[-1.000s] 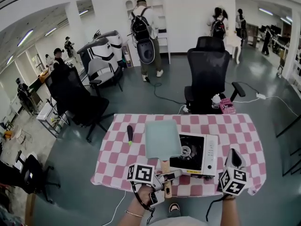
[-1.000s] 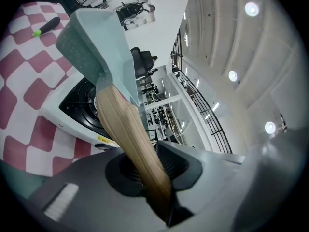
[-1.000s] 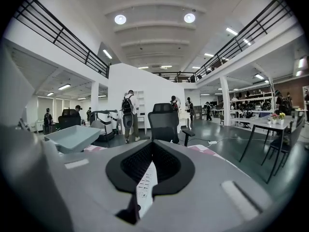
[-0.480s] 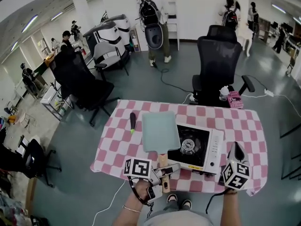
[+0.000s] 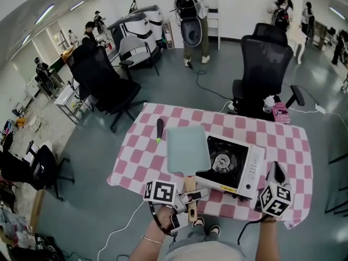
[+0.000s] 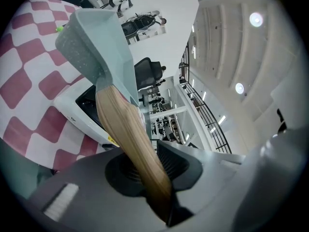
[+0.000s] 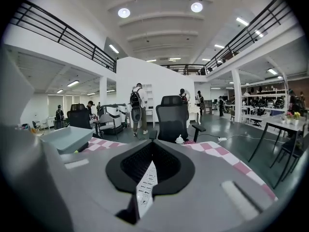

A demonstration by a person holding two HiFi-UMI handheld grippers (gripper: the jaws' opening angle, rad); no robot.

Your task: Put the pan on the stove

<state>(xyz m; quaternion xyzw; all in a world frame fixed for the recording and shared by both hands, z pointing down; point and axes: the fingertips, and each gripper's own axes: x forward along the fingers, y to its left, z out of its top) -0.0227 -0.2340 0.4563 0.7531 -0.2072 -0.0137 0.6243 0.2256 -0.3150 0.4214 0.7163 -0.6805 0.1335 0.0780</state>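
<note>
The left gripper (image 6: 147, 175) has its jaws pinched on the wooden handle (image 6: 126, 134) of the pale green square pan (image 5: 187, 148). The pan hangs over the checked table (image 5: 283, 140), its right edge overlapping the stove's (image 5: 242, 170) left edge, short of the burner (image 5: 221, 162). The right gripper (image 7: 145, 178), jaws pressed together on nothing, sits near the table's front edge beside the stove, with bare cloth open to the right.
</note>
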